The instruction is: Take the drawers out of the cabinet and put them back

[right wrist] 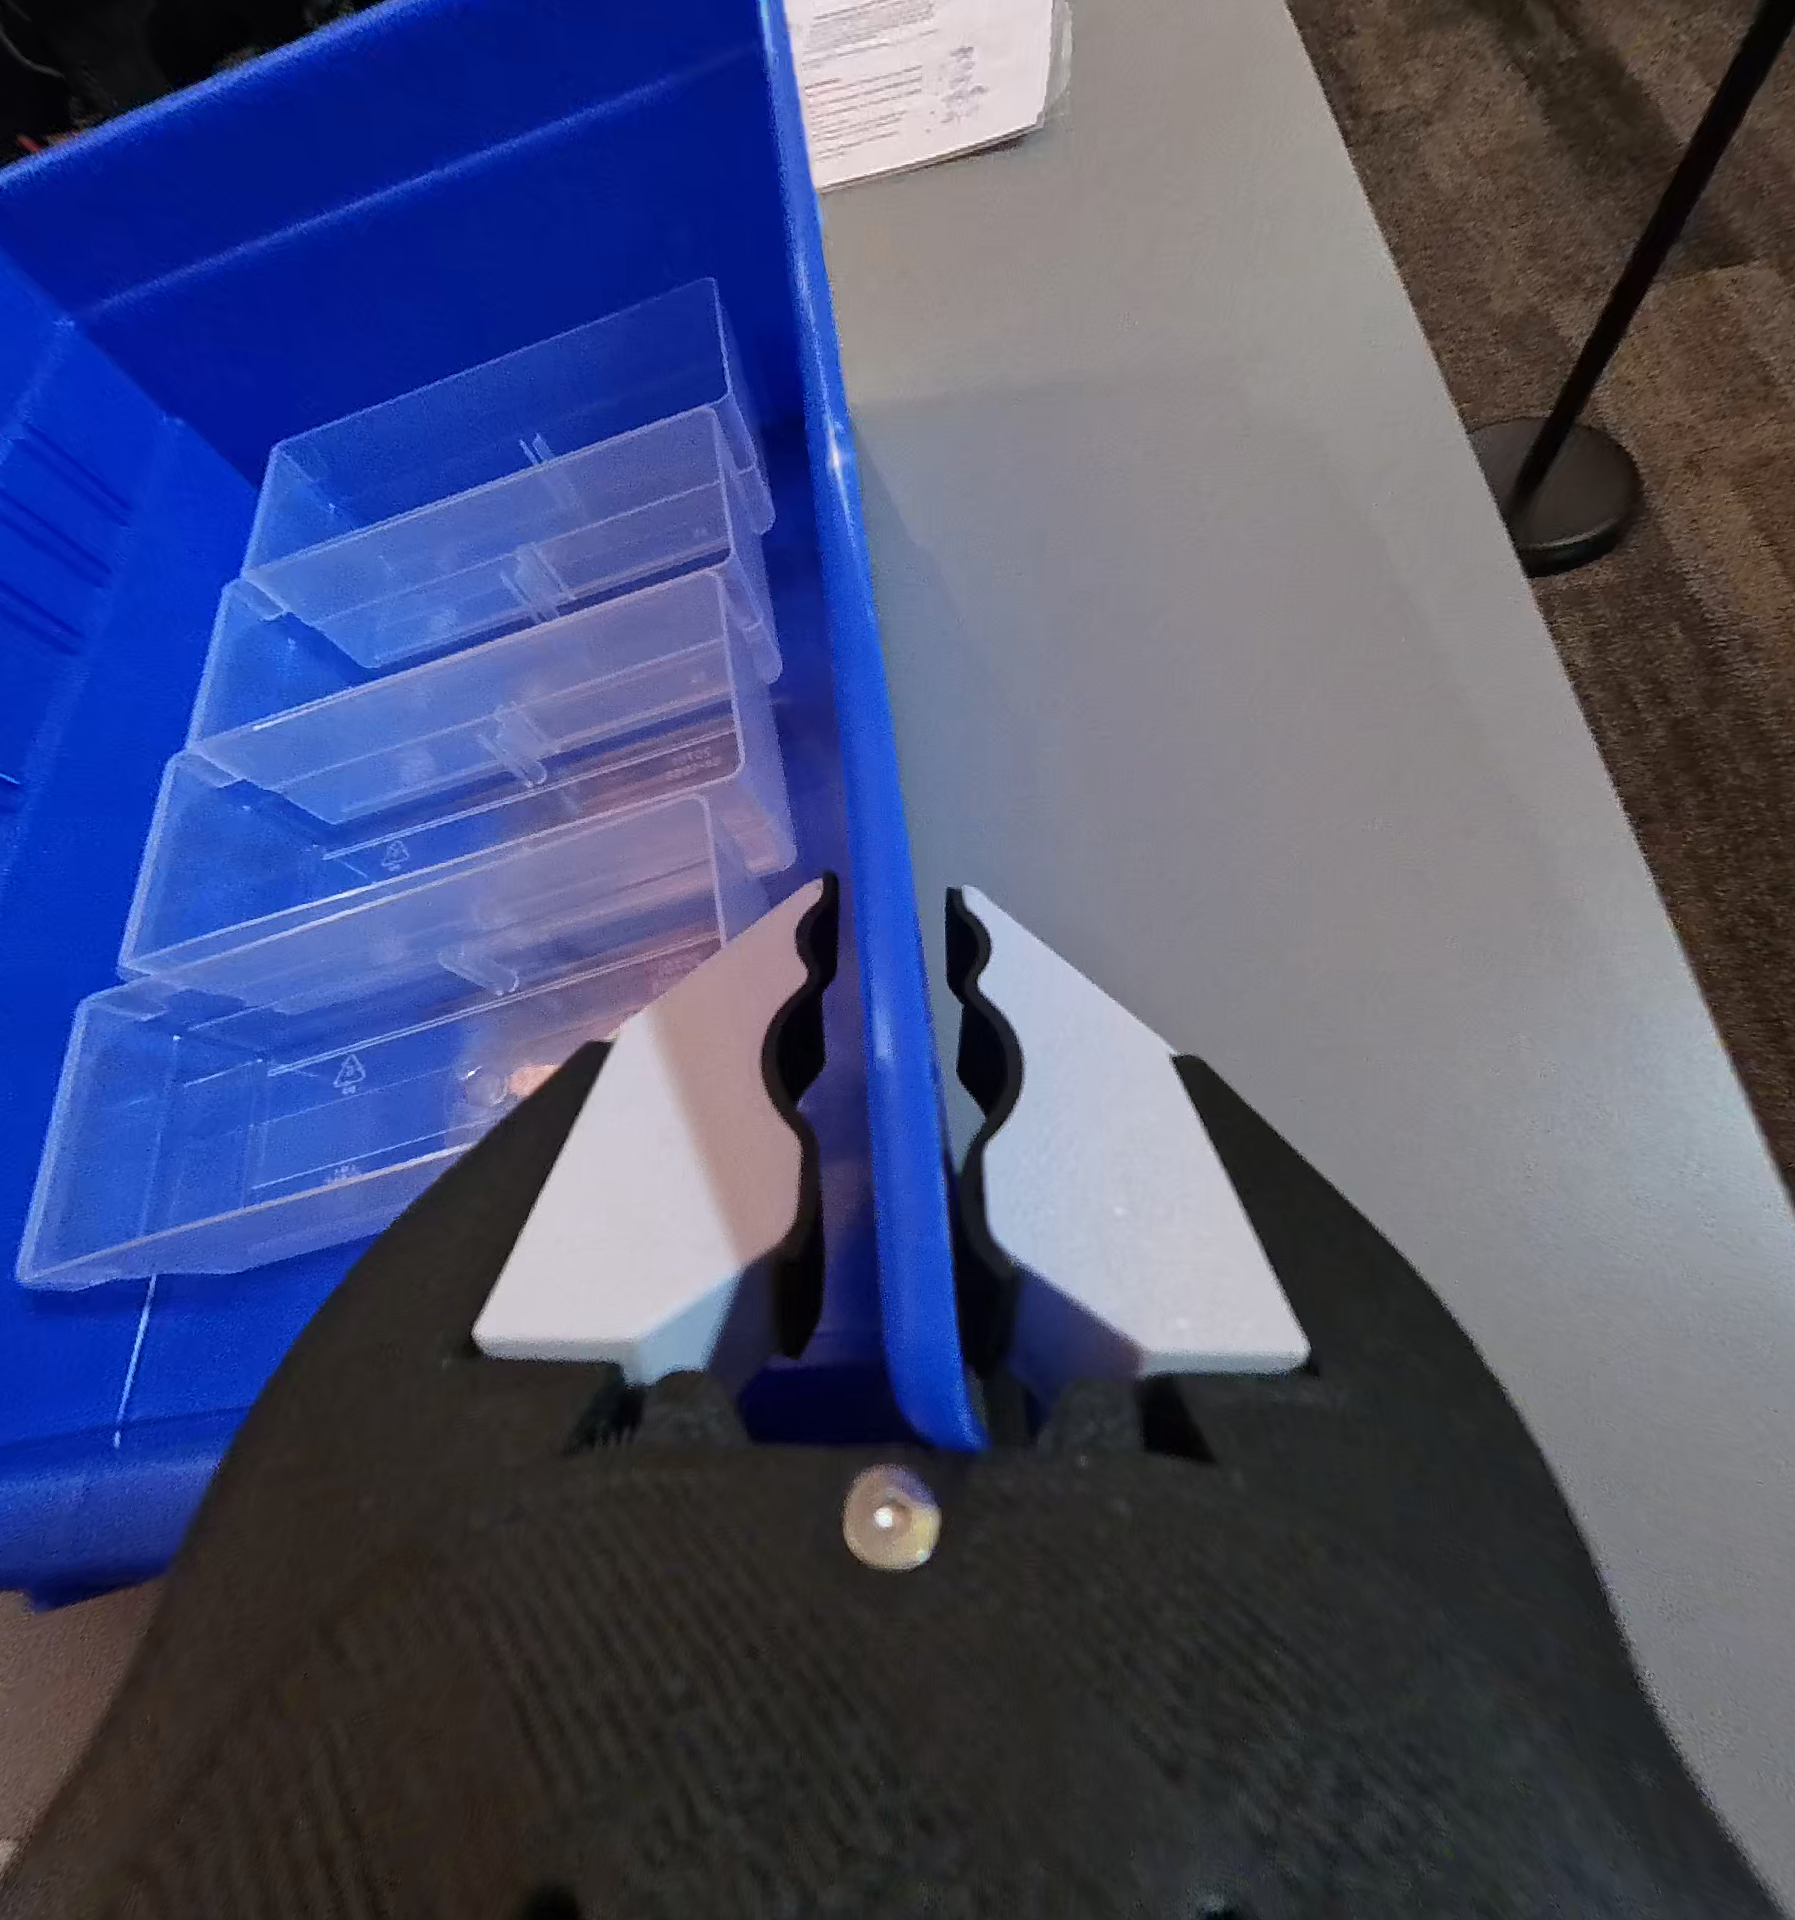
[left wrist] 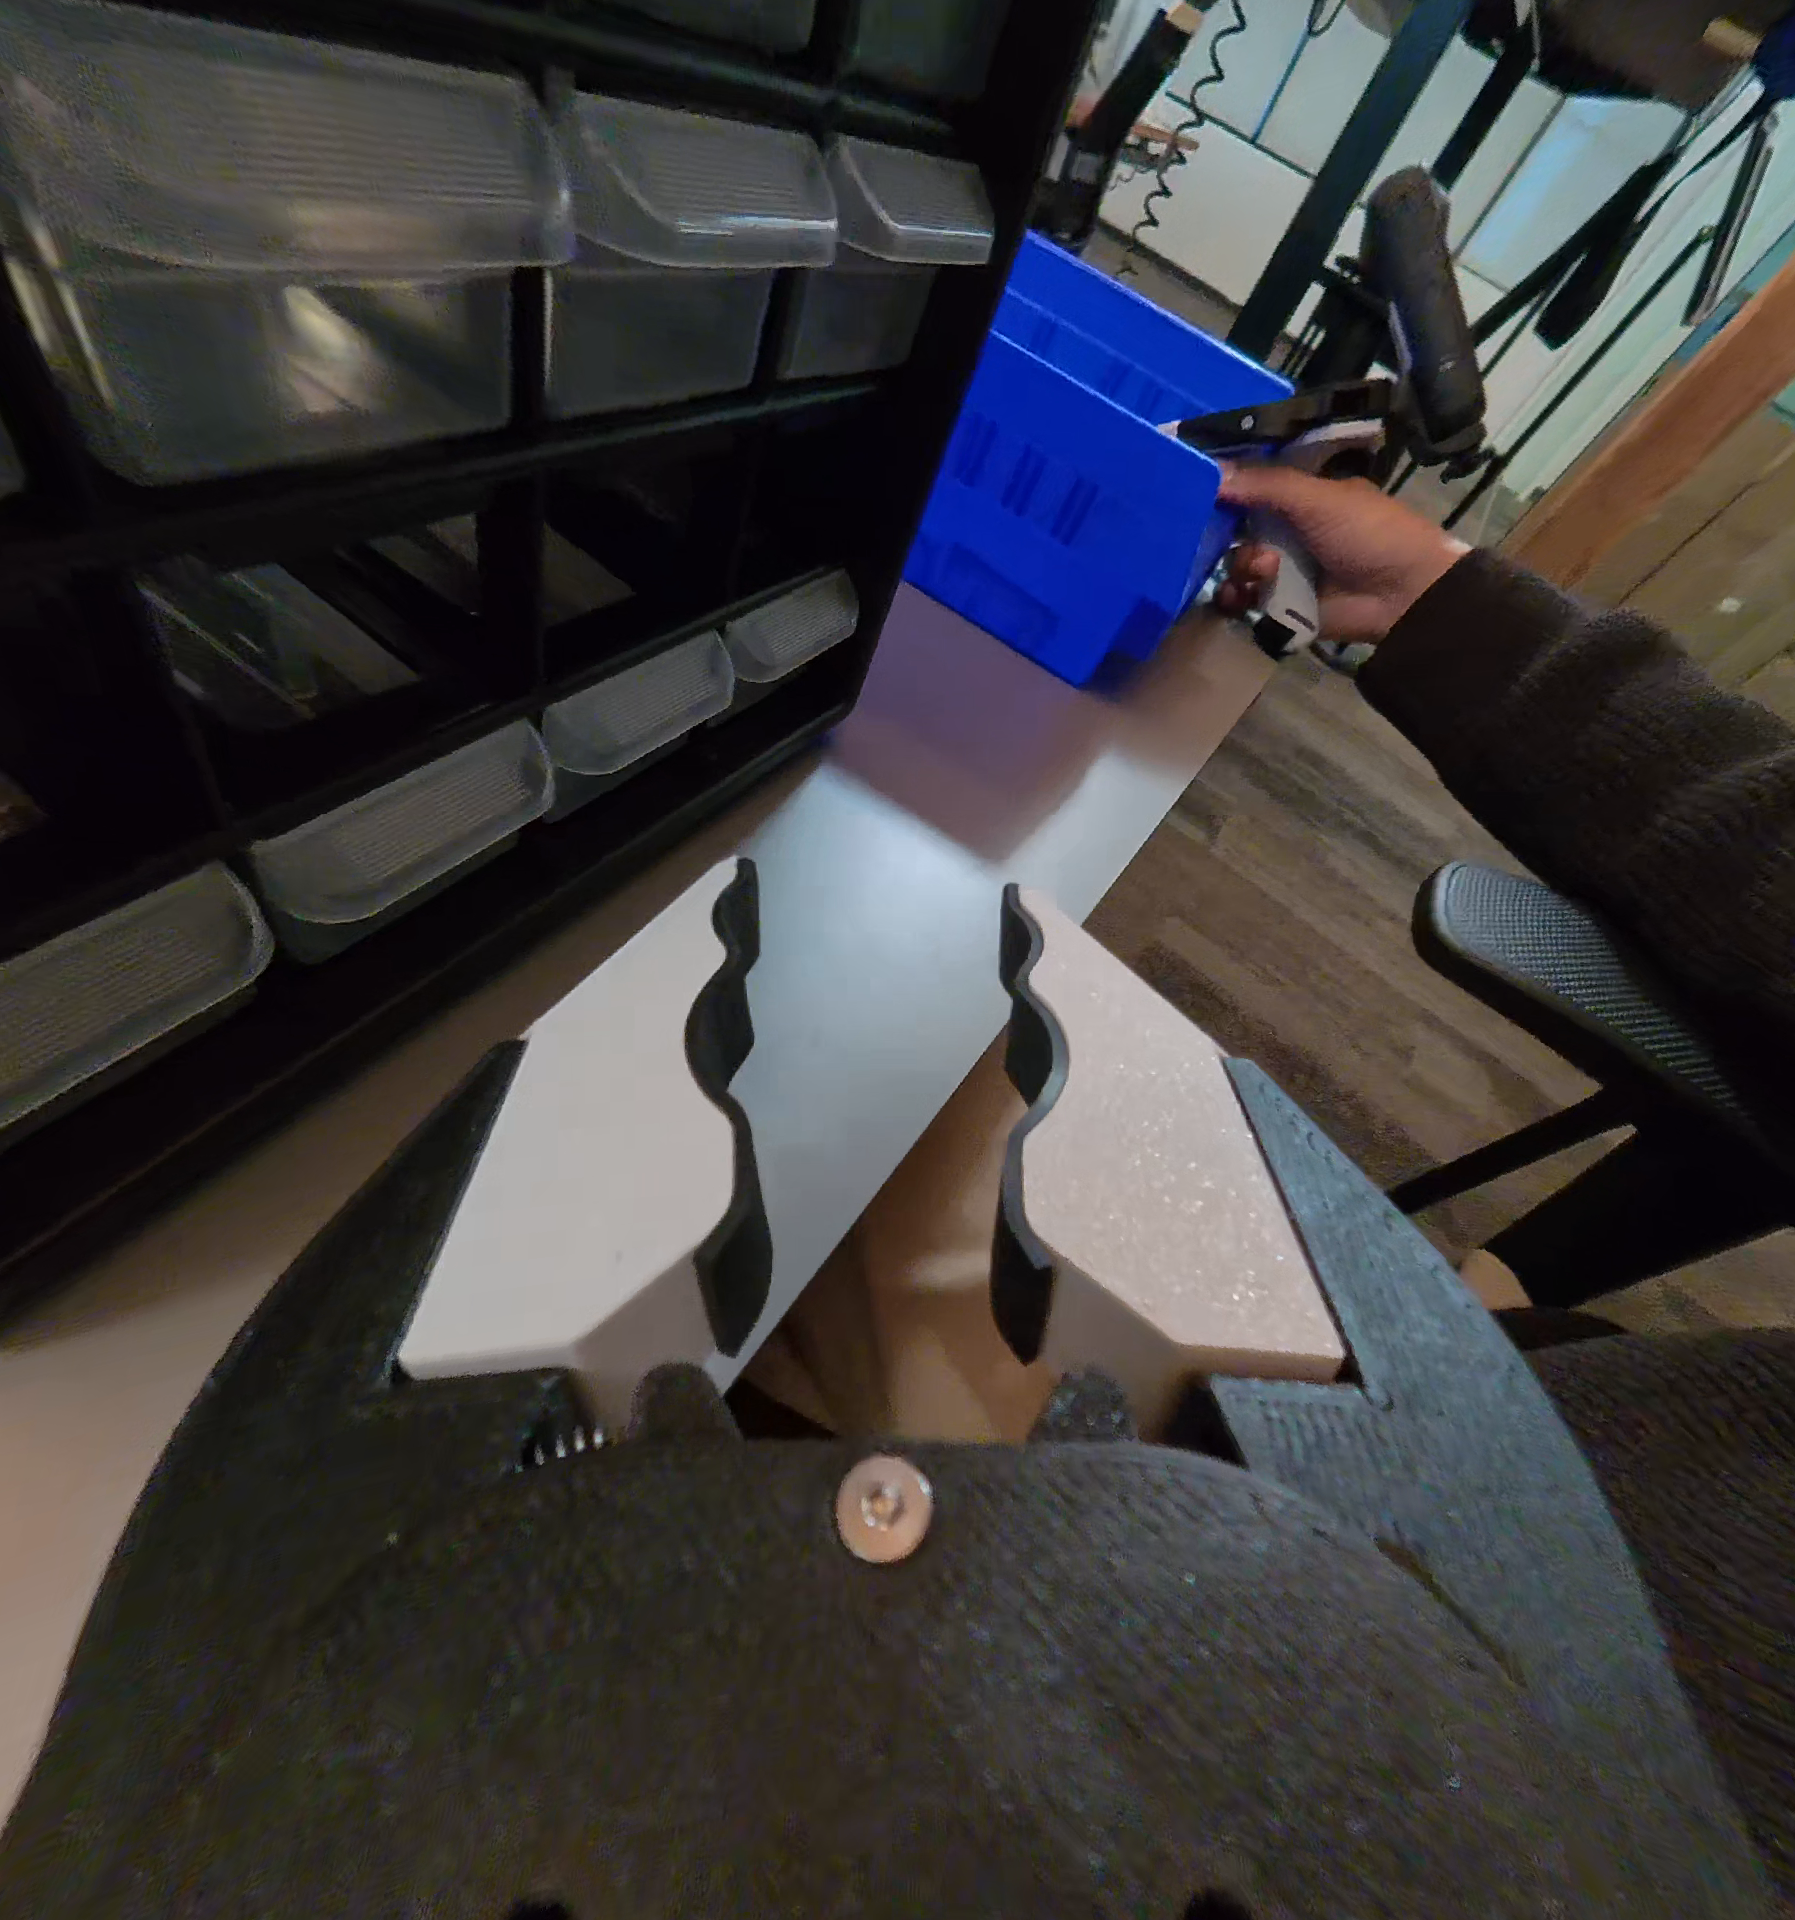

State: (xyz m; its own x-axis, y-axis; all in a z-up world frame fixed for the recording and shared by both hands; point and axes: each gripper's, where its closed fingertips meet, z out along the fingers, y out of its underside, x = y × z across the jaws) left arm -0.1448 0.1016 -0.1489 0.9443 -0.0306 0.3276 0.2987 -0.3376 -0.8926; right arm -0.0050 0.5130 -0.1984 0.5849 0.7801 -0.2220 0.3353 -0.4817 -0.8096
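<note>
Here the right gripper (right wrist: 888, 914) straddles the near wall of the blue bin (right wrist: 877, 727), jaws part-spread, one finger inside and one outside; the outer pad seems to touch the wall, though whether it pinches I cannot tell. Just beyond, four clear drawers (right wrist: 436, 821) lie overlapped in the bin. To steady the bin well, close squarely on the wall and keep the inner finger off the nearest drawer. The left gripper (left wrist: 877, 904) hangs over the grey surface (left wrist: 934, 748), jaws spread and empty. Farther off, the black cabinet (left wrist: 914, 436) shows open slots (left wrist: 519, 582) in one row, waiting for drawers.
</note>
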